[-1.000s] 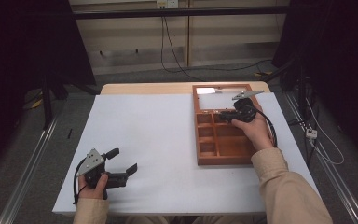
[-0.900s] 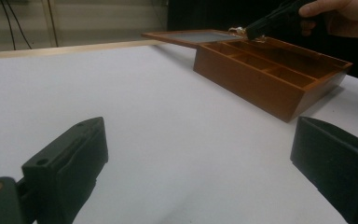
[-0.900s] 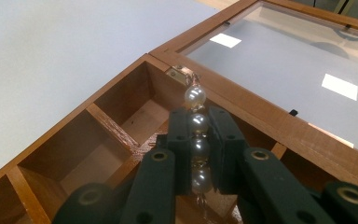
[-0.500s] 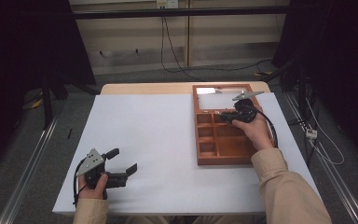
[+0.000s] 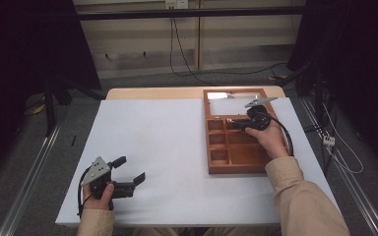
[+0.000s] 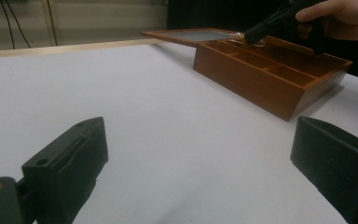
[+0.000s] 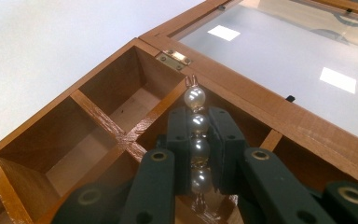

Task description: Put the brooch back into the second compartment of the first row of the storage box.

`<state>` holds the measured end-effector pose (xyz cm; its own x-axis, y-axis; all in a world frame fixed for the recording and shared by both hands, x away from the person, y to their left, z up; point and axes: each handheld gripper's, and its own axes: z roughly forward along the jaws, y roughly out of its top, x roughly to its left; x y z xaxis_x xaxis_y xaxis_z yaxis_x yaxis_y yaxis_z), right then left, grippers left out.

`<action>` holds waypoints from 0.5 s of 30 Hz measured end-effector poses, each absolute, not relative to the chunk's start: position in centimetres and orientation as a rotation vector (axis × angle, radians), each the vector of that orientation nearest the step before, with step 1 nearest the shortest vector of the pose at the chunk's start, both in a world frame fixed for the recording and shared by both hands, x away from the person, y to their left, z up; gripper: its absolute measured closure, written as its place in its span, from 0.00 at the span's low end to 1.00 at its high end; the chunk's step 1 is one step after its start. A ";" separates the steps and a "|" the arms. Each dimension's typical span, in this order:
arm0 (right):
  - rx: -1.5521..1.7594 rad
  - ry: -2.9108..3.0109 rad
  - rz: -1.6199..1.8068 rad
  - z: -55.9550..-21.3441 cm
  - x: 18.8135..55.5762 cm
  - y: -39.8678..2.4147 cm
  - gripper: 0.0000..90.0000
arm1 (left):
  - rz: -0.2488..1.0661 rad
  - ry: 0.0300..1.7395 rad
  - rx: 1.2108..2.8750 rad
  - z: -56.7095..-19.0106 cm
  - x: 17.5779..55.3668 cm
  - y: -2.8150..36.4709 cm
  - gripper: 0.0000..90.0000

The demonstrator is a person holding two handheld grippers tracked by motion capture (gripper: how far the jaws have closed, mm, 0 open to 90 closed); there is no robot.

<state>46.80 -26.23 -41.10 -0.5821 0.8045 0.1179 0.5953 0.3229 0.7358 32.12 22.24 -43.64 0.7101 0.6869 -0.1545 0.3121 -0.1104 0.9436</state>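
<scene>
An open wooden box (image 5: pixel 258 167) with several compartments sits at the table's right, its glass lid (image 5: pixel 226 96) folded back flat. My right gripper (image 5: pixel 232 122) hovers over the box's far compartments, shut on a short string of pearl beads (image 7: pixel 196 140); the beads stand upright between its pads, one bead poking out above them. In the left gripper view the box (image 6: pixel 261 79) lies ahead to the right, with the right gripper (image 6: pixel 251 38) over it. My left gripper (image 5: pixel 132 171) rests near the table's front left corner, open, with nothing between its jaws (image 6: pixel 200 172).
The white table top (image 5: pixel 152 142) spreads between the two hands. Metal rails (image 5: pixel 29 177) run along the floor on both sides, and cables (image 5: pixel 334 147) trail on the floor at the right.
</scene>
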 end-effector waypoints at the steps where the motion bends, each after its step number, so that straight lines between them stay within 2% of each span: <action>1: 1.264 2.322 1.117 -41.1 46.8 -26.2 0.89 | 0.385 0.805 1.706 -43.6 32.1 22.3 0.04; 15: 1.274 2.322 1.115 -41.6 46.7 -26.6 0.89 | 0.386 0.803 1.714 -43.7 32.2 22.2 0.04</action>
<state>46.70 -26.62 -41.60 -0.5785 0.8062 0.1239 0.6008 0.3185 0.7332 32.15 22.24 -43.67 0.7120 0.6861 -0.1492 0.3124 -0.1192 0.9424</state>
